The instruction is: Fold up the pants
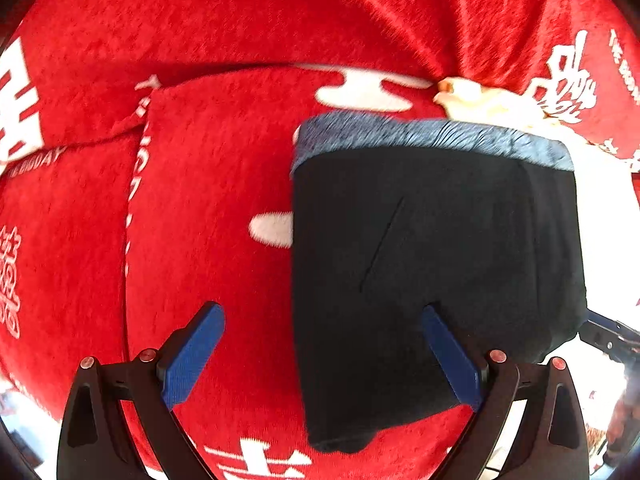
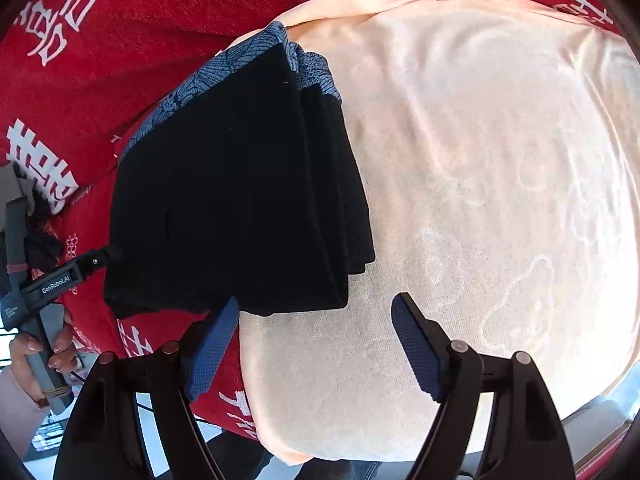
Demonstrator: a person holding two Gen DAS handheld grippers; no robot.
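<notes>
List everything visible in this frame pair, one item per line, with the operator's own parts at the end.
folded pants: one, black with a blue-grey patterned waistband, lying partly on the red blanket, partly on the peach cloth
red blanket: one, red with white characters, covering the surface under everything
peach cloth: one, pale peach with a faint print, spread on the blanket beside the pants
left gripper: one, black with blue pads, open, over the near edge of the pants
right gripper: one, black with blue pads, open, at the pants' near corner over the peach cloth
hand: one, holding the left gripper's grey handle
</notes>
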